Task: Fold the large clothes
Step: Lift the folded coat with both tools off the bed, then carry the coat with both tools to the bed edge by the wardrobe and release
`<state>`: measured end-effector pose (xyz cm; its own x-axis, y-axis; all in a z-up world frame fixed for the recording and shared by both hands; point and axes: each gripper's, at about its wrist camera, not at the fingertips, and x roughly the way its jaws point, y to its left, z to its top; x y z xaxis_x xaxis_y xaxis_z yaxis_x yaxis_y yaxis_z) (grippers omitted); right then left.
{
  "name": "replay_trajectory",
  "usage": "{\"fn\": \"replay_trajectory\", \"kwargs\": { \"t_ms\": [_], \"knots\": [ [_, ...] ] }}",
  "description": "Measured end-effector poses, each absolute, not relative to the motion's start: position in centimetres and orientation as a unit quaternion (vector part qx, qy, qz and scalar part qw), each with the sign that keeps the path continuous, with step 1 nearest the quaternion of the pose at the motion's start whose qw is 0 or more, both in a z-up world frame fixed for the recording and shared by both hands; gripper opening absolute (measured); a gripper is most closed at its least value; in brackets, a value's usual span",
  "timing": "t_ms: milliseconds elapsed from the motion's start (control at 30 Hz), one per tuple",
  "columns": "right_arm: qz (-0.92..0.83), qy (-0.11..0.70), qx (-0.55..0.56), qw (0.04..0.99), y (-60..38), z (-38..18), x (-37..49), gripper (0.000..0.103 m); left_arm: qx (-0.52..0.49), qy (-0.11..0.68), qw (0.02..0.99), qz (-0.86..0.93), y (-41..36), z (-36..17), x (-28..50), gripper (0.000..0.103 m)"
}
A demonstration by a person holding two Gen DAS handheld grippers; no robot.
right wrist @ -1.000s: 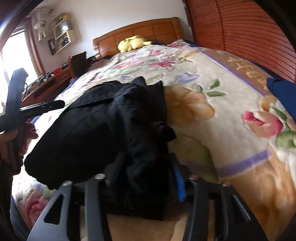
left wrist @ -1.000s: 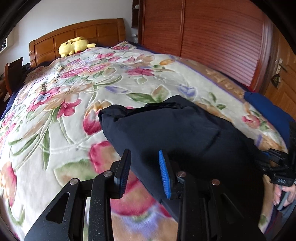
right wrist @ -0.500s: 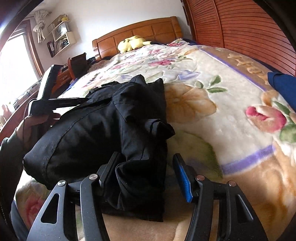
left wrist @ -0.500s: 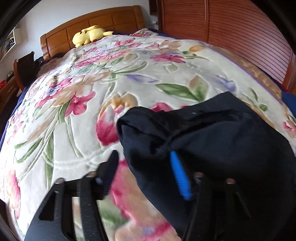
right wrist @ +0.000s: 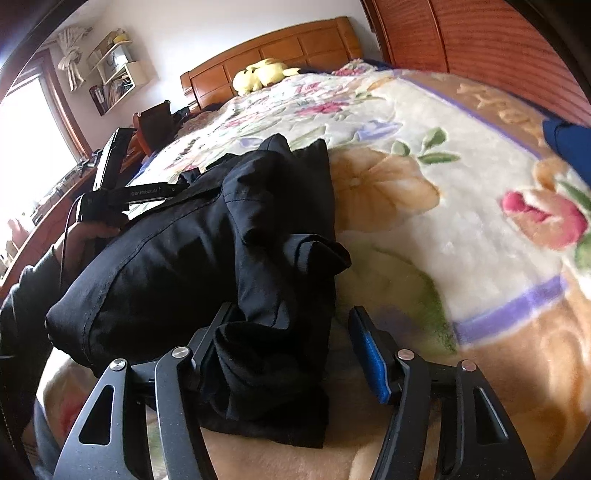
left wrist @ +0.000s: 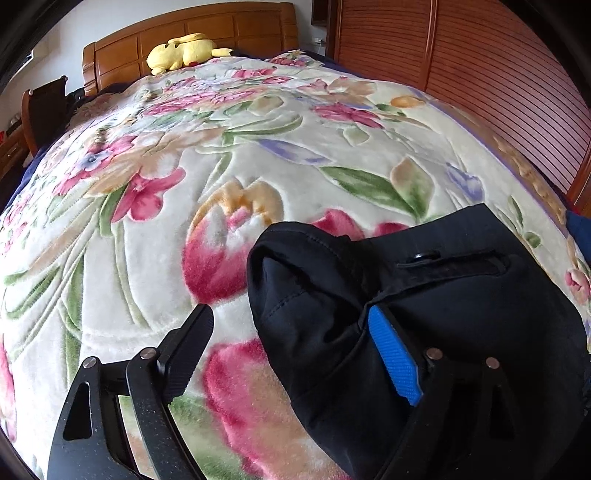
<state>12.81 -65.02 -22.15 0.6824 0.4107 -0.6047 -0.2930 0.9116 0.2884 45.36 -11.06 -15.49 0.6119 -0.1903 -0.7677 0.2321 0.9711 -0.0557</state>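
Both my left claw (left wrist: 291, 345) and right claw (right wrist: 291, 336) gape wide around the black garment (right wrist: 207, 251), so its loose bundled folds could slump open on the bed (left wrist: 184, 155).

Wooden headboard (left wrist: 192, 40), floral blanket (left wrist: 258, 155), slatted wardrobe doors (left wrist: 498, 74), bright window (right wrist: 33, 140), wall shelves (right wrist: 114, 70).

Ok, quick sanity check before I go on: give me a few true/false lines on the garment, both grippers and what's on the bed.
1. The black garment lies bunched on the floral blanket. True.
2. The left hand-held gripper is shut on the garment. False: its jaws are wide apart, with fabric lying between them.
3. The right hand-held gripper is open, with garment fabric between its fingers. True.
4. A yellow plush toy sits by the headboard. True.
5. The garment is neatly folded flat. False: it is rumpled and heaped.
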Motion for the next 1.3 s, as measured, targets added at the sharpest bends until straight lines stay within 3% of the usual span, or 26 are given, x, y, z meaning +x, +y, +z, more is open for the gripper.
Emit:
{"fn": "replay_trajectory", "kwargs": {
  "t_ms": [367, 433, 500, 533, 700, 767, 967, 1300],
  "knots": [
    [0.217, 0.388, 0.118, 0.888, -64.7, -22.1, 11.8, 0.065, 0.017, 0.437, 0.888, -0.141, -10.8, -15.7, 46.0, 0.084],
    [0.212, 0.386, 0.107, 0.891, -64.3, -22.2, 11.5, 0.065, 0.007, 0.439, 0.885, -0.155, -10.7, -15.6, 46.1, 0.077],
    [0.210, 0.388, 0.098, 0.892, -63.9, -22.2, 11.7, 0.065, -0.020, 0.446, 0.878, -0.174, -10.5, -15.6, 46.2, 0.060],
    [0.213, 0.388, 0.094, 0.892, -63.8, -22.3, 11.8, 0.064, -0.021, 0.446, 0.878, -0.175, -10.6, -15.6, 46.2, 0.058],
    [0.236, 0.369, 0.103, 0.893, -63.9, -22.2, 11.7, 0.035, 0.006, 0.433, 0.885, -0.172, -11.6, -14.6, 45.3, 0.025],
    [0.245, 0.347, 0.102, 0.900, -64.3, -21.7, 11.0, 0.029, 0.016, 0.420, 0.894, -0.157, -11.6, -13.6, 44.2, 0.019],
    [0.250, 0.281, 0.105, 0.921, -65.3, -19.2, 8.7, 0.020, 0.017, 0.378, 0.915, -0.141, -10.5, -9.6, 40.9, 0.015],
    [0.217, 0.178, 0.055, 0.958, -70.1, -12.7, 5.1, 0.017, 0.045, 0.305, 0.937, -0.162, -14.1, -1.2, 35.5, 0.014]
  ]
}}
